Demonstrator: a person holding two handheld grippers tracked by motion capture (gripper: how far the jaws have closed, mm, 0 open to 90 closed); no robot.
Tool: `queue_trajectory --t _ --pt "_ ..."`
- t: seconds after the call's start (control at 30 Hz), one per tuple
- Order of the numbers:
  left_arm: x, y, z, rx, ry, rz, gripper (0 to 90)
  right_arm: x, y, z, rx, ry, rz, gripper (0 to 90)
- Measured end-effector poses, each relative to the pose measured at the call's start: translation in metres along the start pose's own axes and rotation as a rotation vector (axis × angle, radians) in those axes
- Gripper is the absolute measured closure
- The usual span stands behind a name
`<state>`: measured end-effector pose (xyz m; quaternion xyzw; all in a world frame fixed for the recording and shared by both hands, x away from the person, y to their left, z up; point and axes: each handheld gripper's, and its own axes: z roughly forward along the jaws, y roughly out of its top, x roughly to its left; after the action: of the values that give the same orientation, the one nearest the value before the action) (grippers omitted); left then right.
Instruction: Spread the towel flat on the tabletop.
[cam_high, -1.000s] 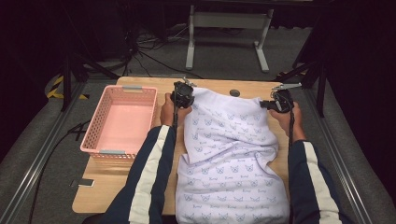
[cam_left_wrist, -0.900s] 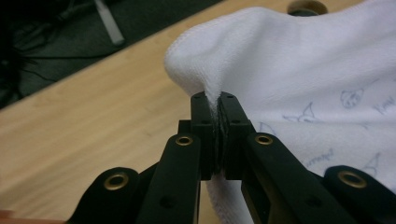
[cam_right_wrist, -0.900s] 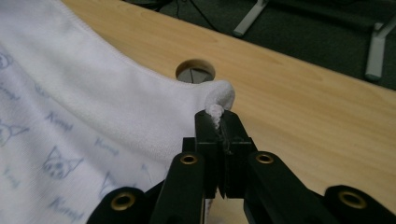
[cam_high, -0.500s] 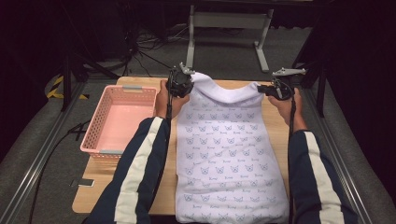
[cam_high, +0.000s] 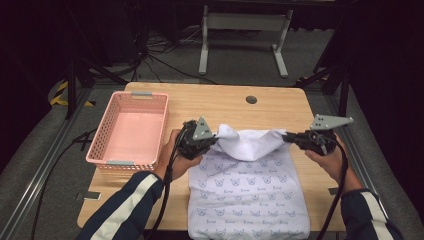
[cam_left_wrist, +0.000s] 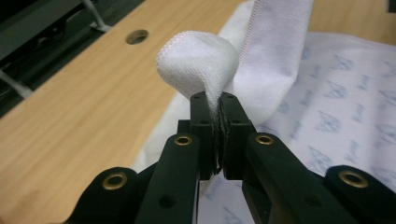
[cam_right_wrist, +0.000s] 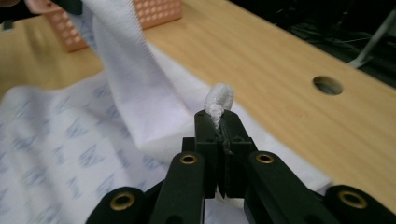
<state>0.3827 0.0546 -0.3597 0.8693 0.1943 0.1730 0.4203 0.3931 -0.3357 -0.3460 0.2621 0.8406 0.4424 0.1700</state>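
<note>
While pinched, cloth (cam_high: 248, 175) edge off table (cam_high: 210, 102).

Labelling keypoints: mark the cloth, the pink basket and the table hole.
cloth (cam_high: 245, 187), high view, flat printed middle.
pink basket (cam_high: 102, 161), high view, near rim.
table hole (cam_high: 251, 99), high view, its centre.

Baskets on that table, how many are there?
1. The pink basket sits on the table's left side, beside the left gripper, apart from the printed cloth. Its corner also shows in the right gripper view. I see no others.
</note>
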Motion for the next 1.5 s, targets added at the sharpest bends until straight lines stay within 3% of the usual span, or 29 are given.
queue_trajectory --t 0.07,0.1,0.17,0.3,0.37,0.4,0.47,0.53,0.6,0.63,0.67,0.7,0.77,0.83,0.93,0.97,1.1,1.23,1.37,1.5 --pt "-0.008 -0.008 0.000 0.027 -0.021 0.018 86.3 0.005 -0.004 -0.003 0.011 0.010 -0.008 88.2" --pt "-0.014 -0.016 0.000 0.038 -0.037 0.015 86.3 0.012 -0.012 -0.006 0.018 0.041 -0.011 88.2" --pt "-0.028 -0.037 0.002 0.070 -0.097 -0.006 86.3 0.027 -0.028 -0.010 0.077 0.083 -0.041 88.1" --pt "-0.046 -0.061 0.002 0.140 -0.157 0.022 86.3 0.042 -0.048 -0.013 0.142 0.129 -0.060 88.1" --pt "-0.051 -0.068 0.002 0.164 -0.162 0.023 86.2 0.048 -0.067 -0.013 0.189 0.172 -0.053 88.1" --pt "-0.058 -0.077 0.005 0.213 -0.168 0.043 86.2 0.051 -0.074 -0.011 0.216 0.169 -0.053 88.0" --pt "-0.061 -0.082 0.008 0.234 -0.147 0.051 86.1 0.052 -0.080 -0.009 0.240 0.170 -0.051 87.9" --pt "-0.060 -0.089 0.014 0.264 -0.146 0.028 86.1 0.055 -0.094 -0.004 0.287 0.155 -0.035 87.9" --pt "-0.057 -0.093 0.020 0.283 -0.128 0.040 86.3 0.057 -0.105 0.005 0.336 0.118 -0.031 87.8" --pt "-0.056 -0.093 0.021 0.280 -0.128 0.028 86.3 0.057 -0.105 0.005 0.336 0.118 -0.031 87.8" --pt "-0.053 -0.092 0.023 0.282 -0.111 0.041 86.3 0.057 -0.107 0.006 0.346 0.114 -0.026 87.7" --pt "-0.051 -0.091 0.024 0.287 -0.085 0.051 86.4 0.055 -0.109 0.008 0.337 0.101 -0.015 87.8" --pt "-0.043 -0.092 0.028 0.271 -0.072 0.018 86.5 0.054 -0.110 0.009 0.330 0.062 -0.021 87.9" --pt "-0.035 -0.091 0.033 0.267 -0.040 0.012 86.6 0.051 -0.112 0.011 0.313 0.014 -0.033 88.1" --pt "-0.027 -0.088 0.040 0.258 -0.018 -0.012 86.6 0.048 -0.111 0.014 0.299 -0.009 -0.037 88.1" --pt "-0.020 -0.085 0.047 0.250 0.006 -0.008 86.6 0.042 -0.110 0.018 0.290 -0.041 -0.034 88.1" --pt "-0.008 -0.079 0.059 0.246 0.033 -0.019 86.6 0.031 -0.107 0.026 0.281 -0.072 -0.019 88.2" --pt "0.013 -0.070 0.077 0.243 0.073 -0.040 86.6 0.013 -0.102 0.036 0.274 -0.100 -0.002 88.2" --pt "0.024 -0.064 0.086 0.255 0.101 -0.031 86.6 -0.003 -0.094 0.048 0.277 -0.140 -0.004 88.2" --pt "0.037 -0.060 0.097 0.248 0.128 -0.059 86.6 -0.017 -0.087 0.060 0.284 -0.175 -0.005 88.2"
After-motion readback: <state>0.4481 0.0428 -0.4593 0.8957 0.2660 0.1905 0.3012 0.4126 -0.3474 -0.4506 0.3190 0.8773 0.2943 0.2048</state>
